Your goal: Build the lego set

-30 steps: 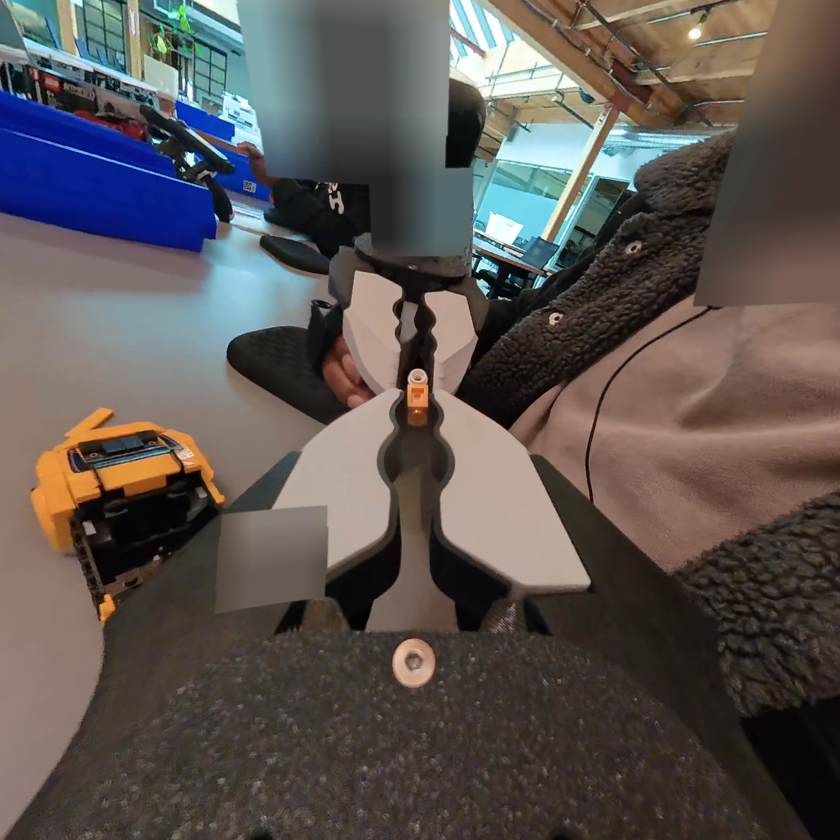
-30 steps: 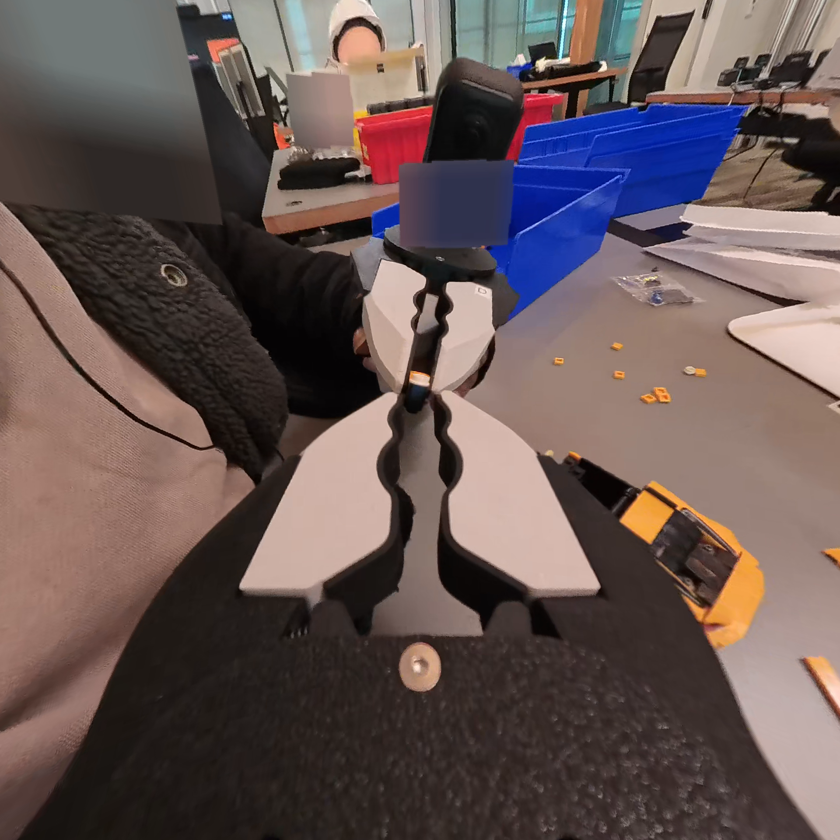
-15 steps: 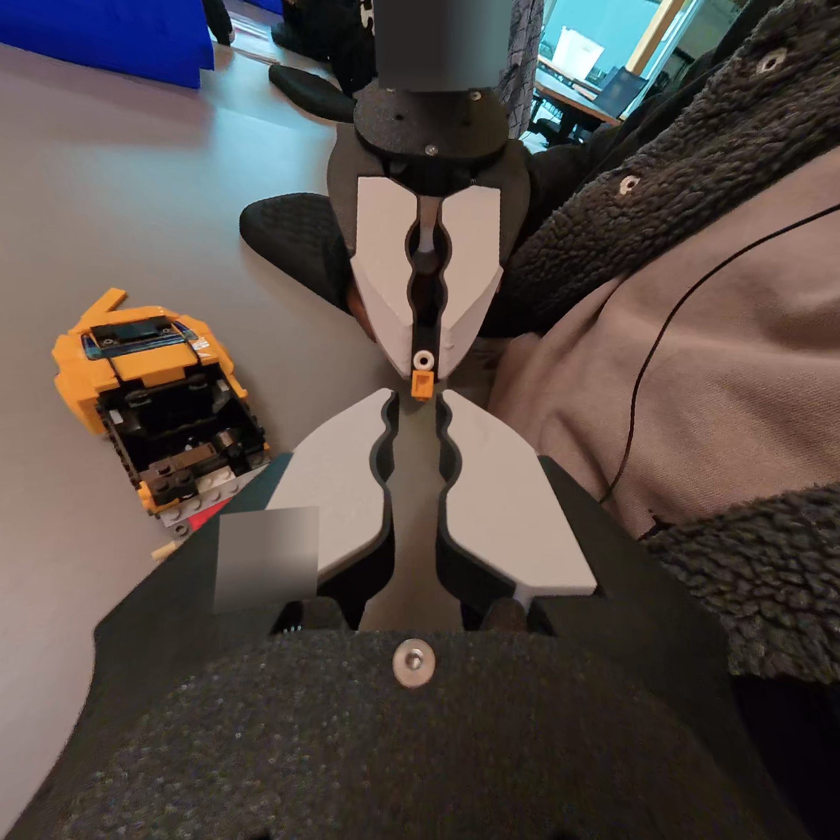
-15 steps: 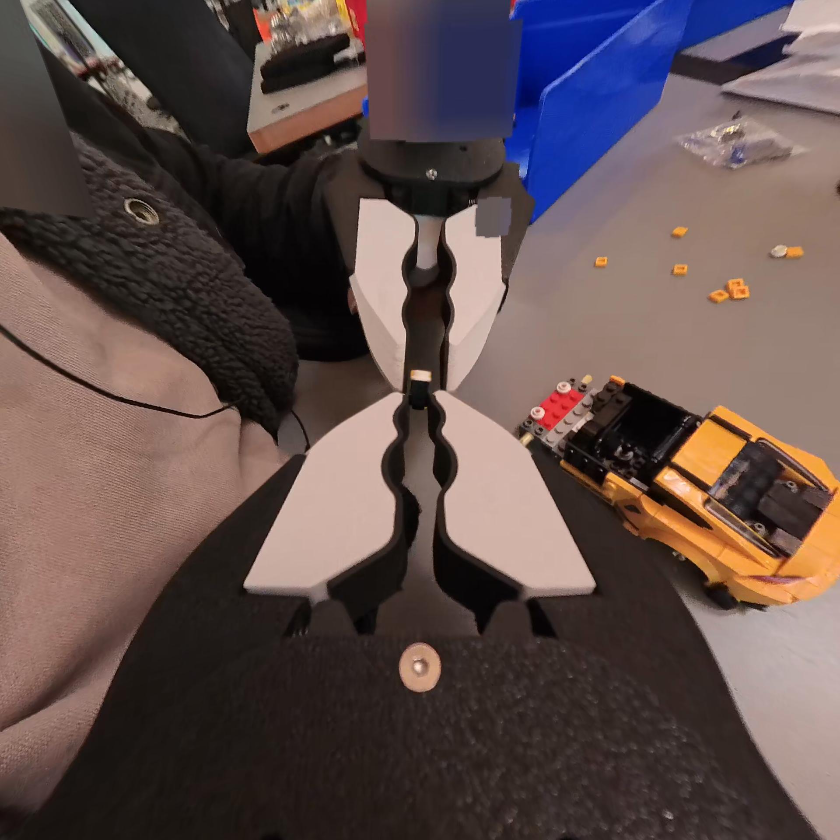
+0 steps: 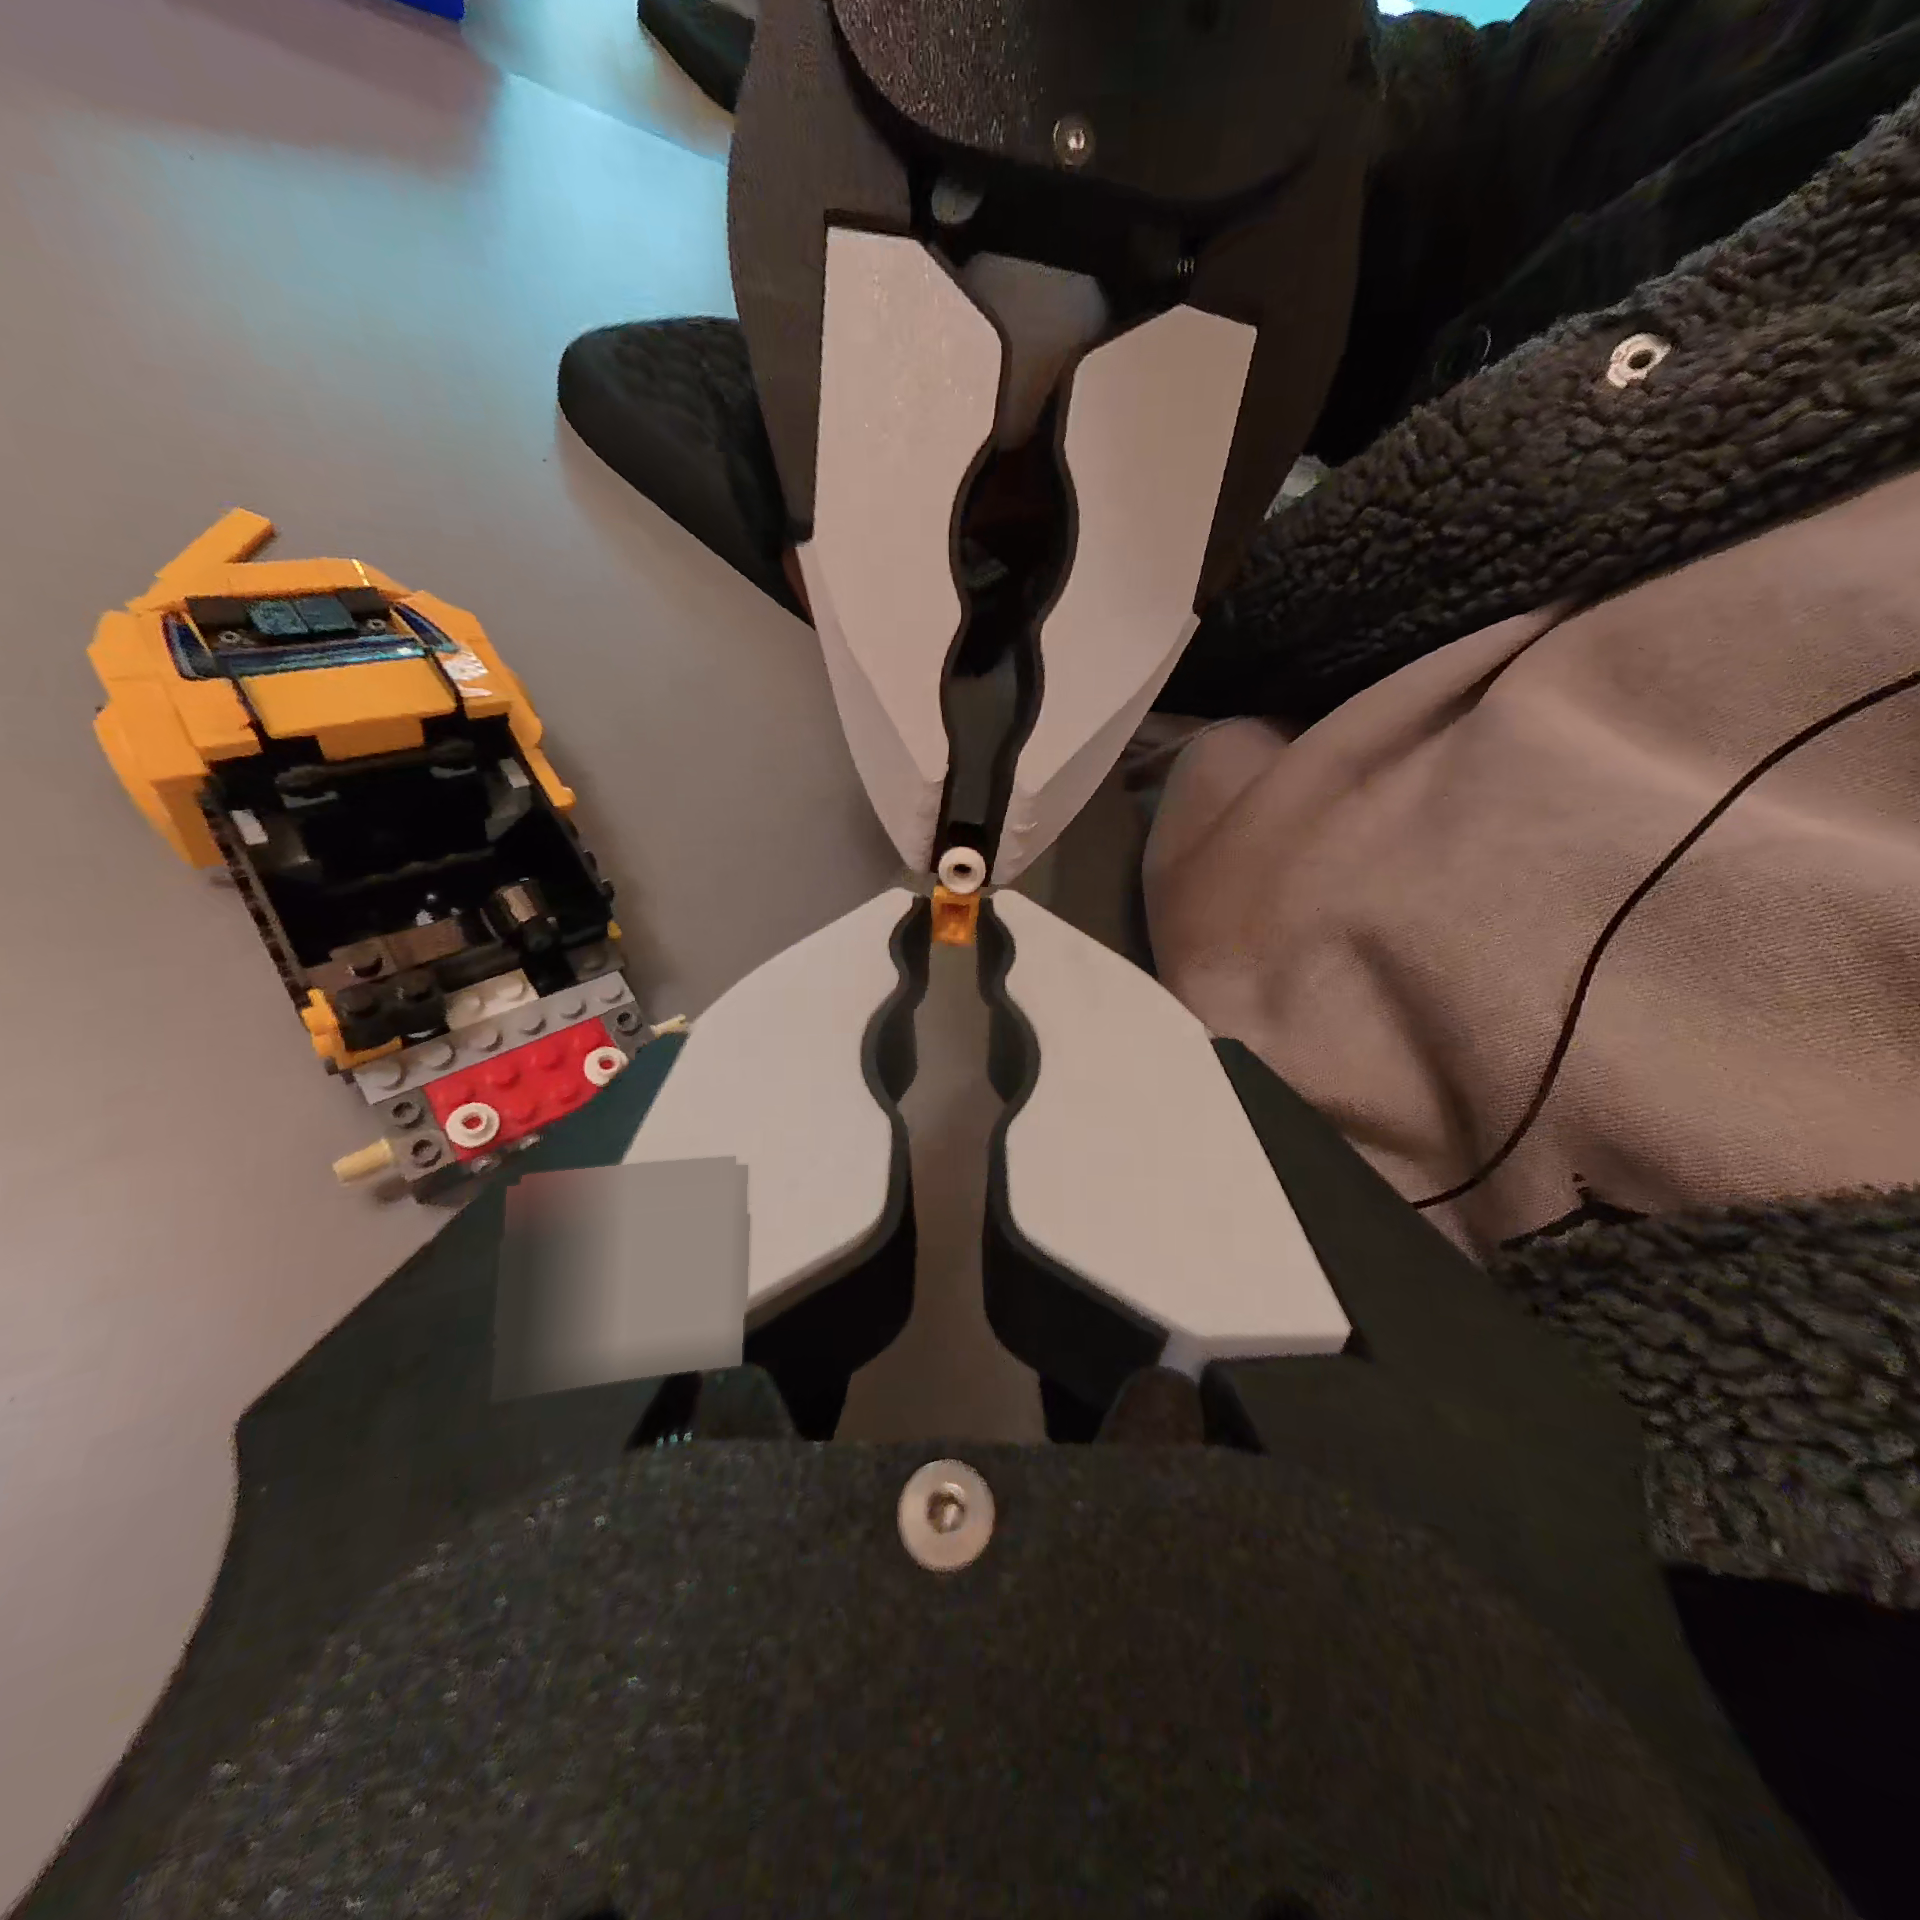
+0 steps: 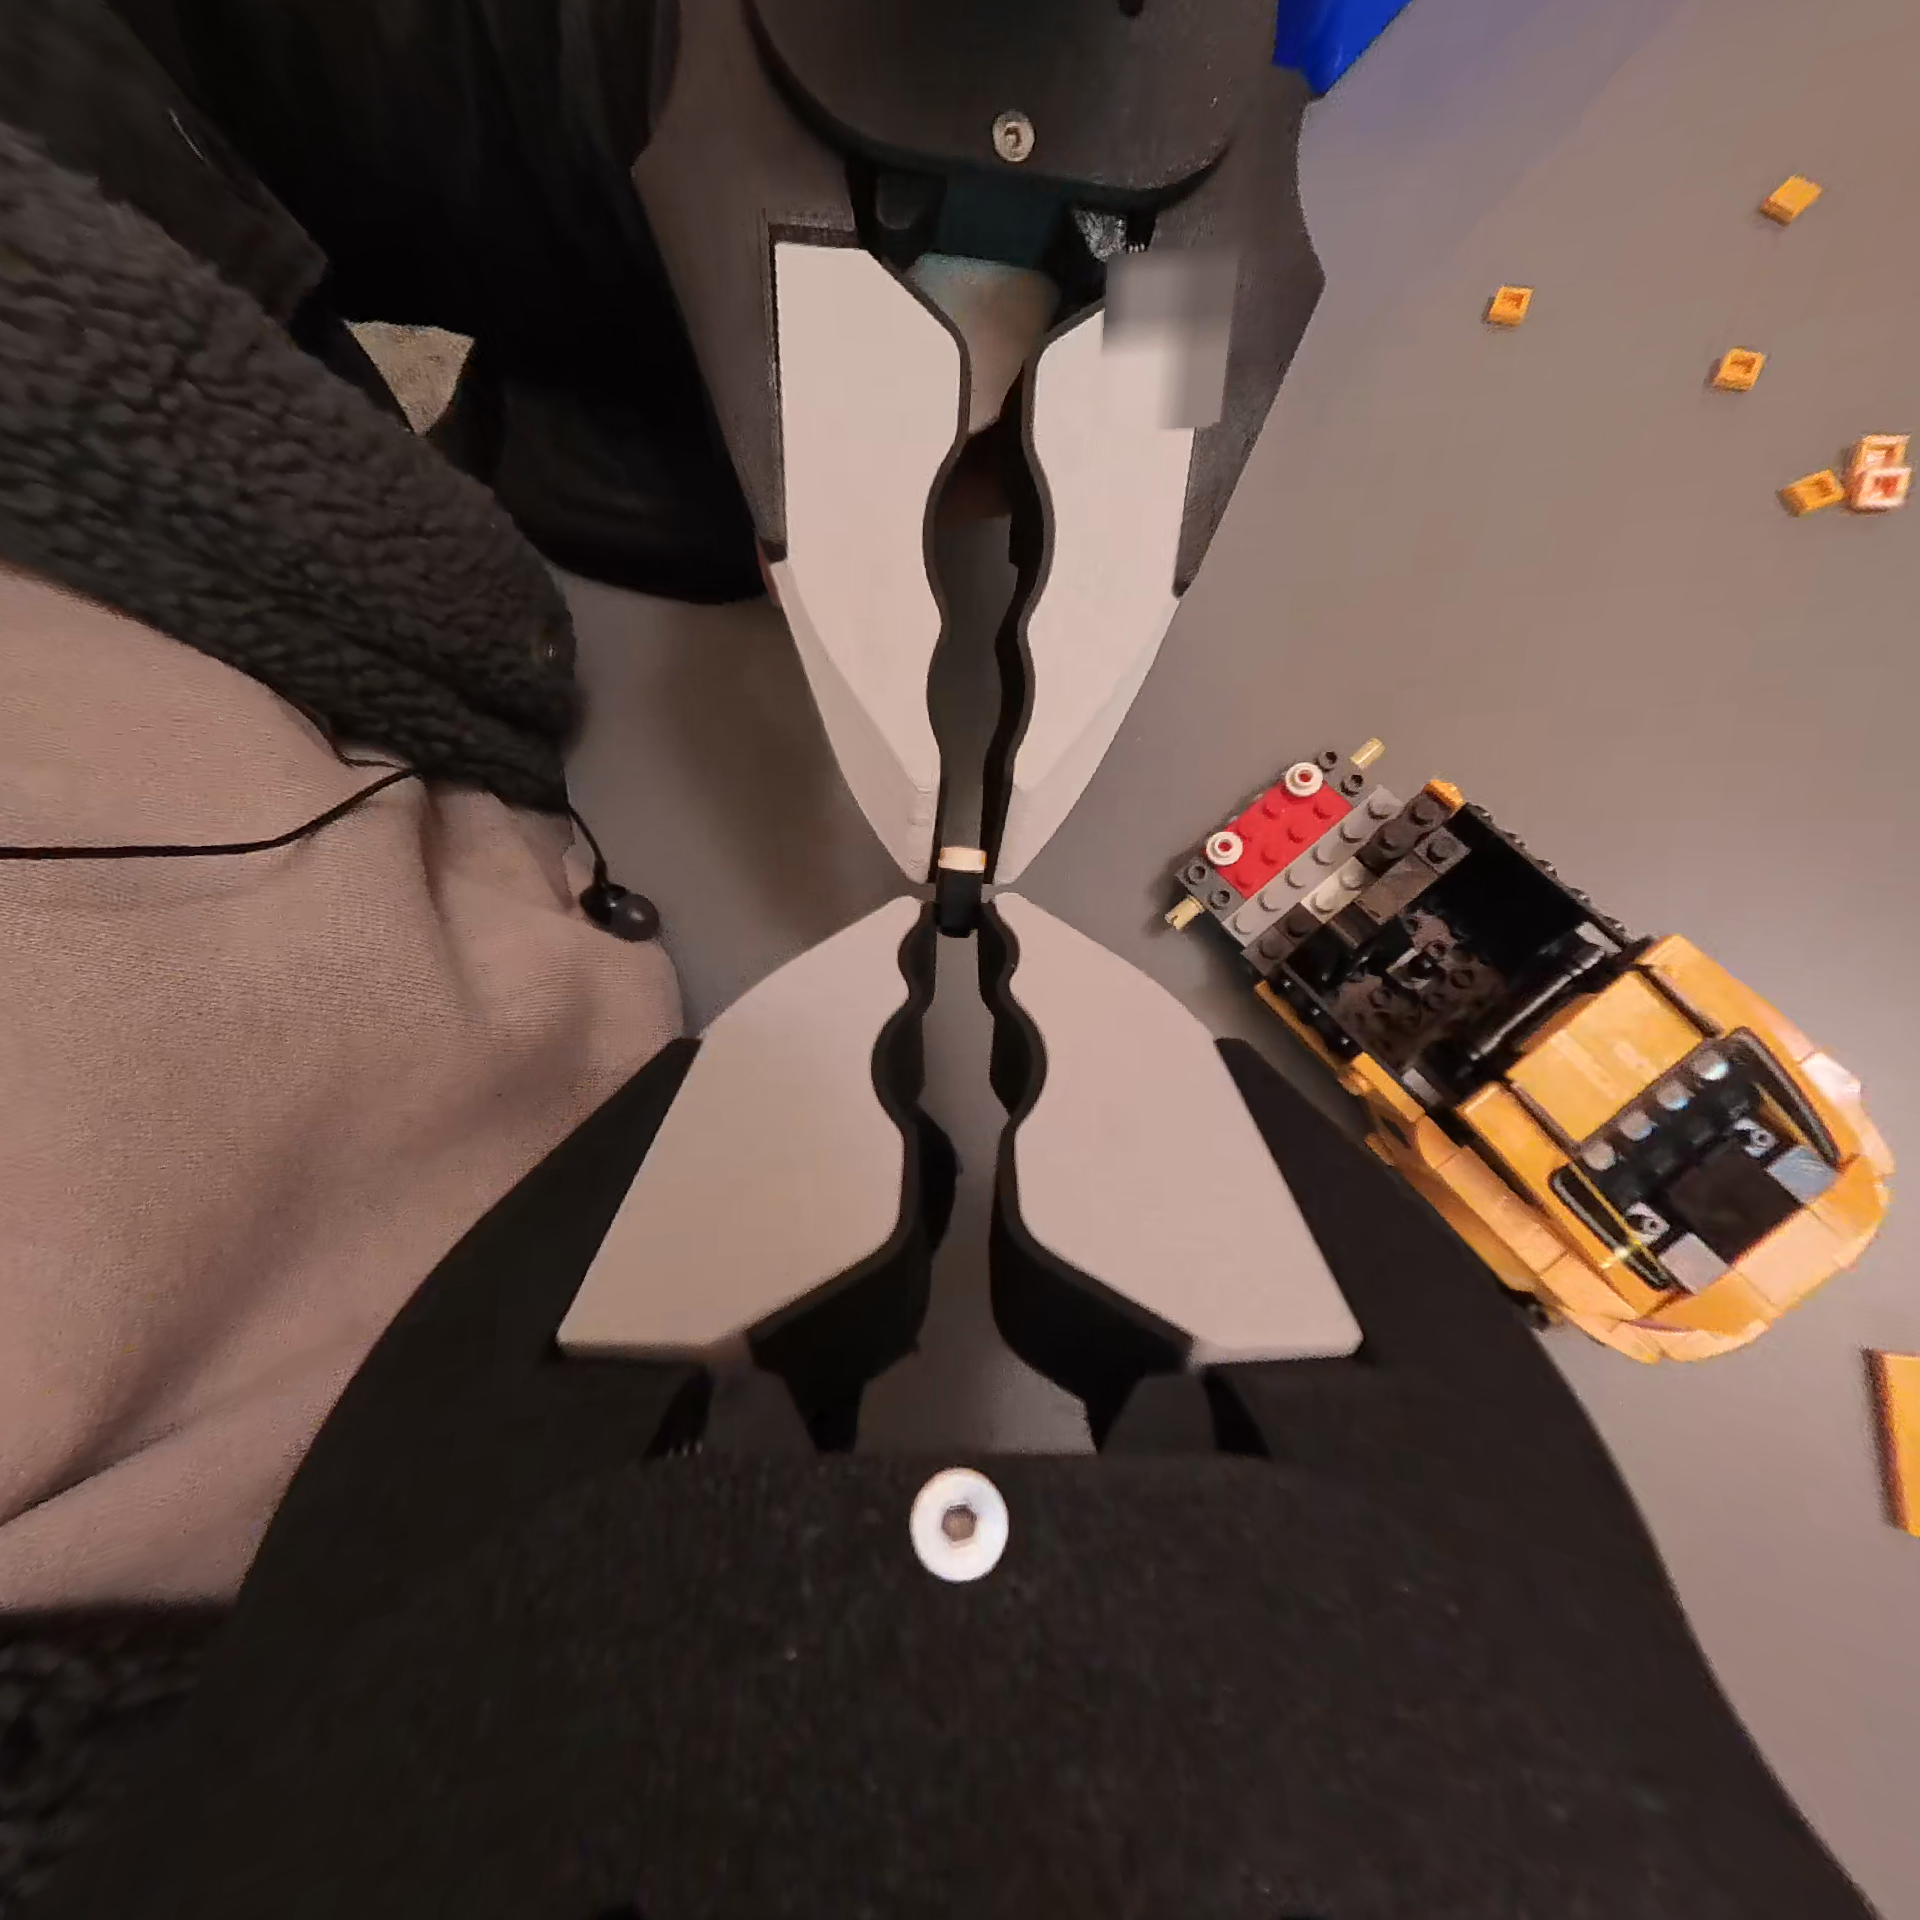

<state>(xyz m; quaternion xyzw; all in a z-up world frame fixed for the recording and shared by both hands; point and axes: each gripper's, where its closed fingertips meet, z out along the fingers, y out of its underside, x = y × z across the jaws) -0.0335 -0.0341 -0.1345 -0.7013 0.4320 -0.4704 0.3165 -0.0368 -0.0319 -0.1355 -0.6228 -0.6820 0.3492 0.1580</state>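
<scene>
Left claw is pinched on a tiny orange brick piece, both fingertips squeezing its sides, and it's pointing straight at the right claw coming from the opposite way. Tips of the two claws are basically nose to nose, touching or as good as. Right claw is closed on a small black piece with a white round stud end, and that stud sits just past the orange piece, right up against it. Can't tell if the two bits are actually joined or just butted together.

From the right wrist view it's the same deal mirrored: right claw gripping the black piece, a thin white band showing at its far end, long axis running along the fingers toward the left claw.

Using the orange piece as the landmark: the yellow brick car lies on the grey desk well off to its left in the left view, open black cabin up, red plate at the near end. A person's beige top and dark fleece jacket sit to its right. Loose orange tiles are scattered further out past the car in the right view.
</scene>
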